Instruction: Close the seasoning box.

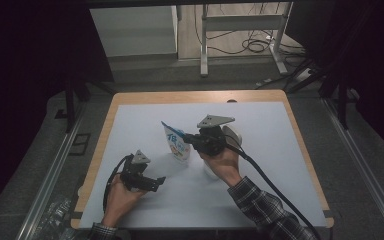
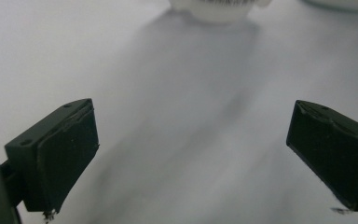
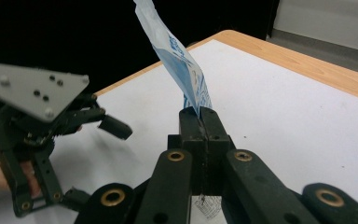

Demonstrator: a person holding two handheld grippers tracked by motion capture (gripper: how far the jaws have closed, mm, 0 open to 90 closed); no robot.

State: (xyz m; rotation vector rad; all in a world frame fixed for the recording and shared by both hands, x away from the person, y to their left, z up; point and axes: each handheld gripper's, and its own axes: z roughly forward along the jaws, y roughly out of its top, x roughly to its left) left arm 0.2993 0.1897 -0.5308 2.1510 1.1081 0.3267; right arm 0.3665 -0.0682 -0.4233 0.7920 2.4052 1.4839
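A blue-and-white plastic pouch (image 1: 176, 142) stands upright over the middle of the white mat (image 1: 280, 165). My right gripper (image 1: 186, 140) is shut on its lower edge; in the right gripper view the pouch (image 3: 177, 60) rises from between the closed jaws of that gripper (image 3: 200, 116). My left gripper (image 1: 157, 182) sits low over the mat's front left, apart from the pouch. Its jaws stand wide open around bare mat in the left gripper view (image 2: 191, 149). The left gripper (image 3: 95, 161) also shows at the left of the right gripper view.
A white round object (image 1: 233, 134) sits just behind the right hand, and a white object (image 2: 219, 9) lies ahead of the left jaws. The wooden table edge (image 1: 195, 96) frames the mat. A metal stand (image 1: 204, 45) and cables lie on the floor beyond.
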